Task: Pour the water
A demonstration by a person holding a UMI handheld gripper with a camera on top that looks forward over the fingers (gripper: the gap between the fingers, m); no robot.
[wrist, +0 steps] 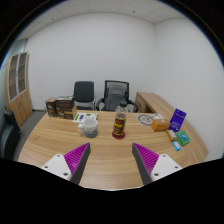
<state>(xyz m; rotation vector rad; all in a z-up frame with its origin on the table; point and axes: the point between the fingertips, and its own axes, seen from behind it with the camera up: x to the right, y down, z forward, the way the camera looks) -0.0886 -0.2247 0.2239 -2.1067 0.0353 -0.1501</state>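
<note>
Beyond the open gripper [111, 160], upright bottle [119, 123].

The tool [111, 160] hangs open above the wooden counter [60, 140]. Beyond its fingers stand a bottle [119, 124] and, left of it, a pale cup [89, 125].

Wooden table [100, 150]: a pale jug [89, 125] and brown bottle [119, 124] stand just ahead of the fingers; boxes [60, 107] beyond, blue cartons [178, 124] to the right.
</note>
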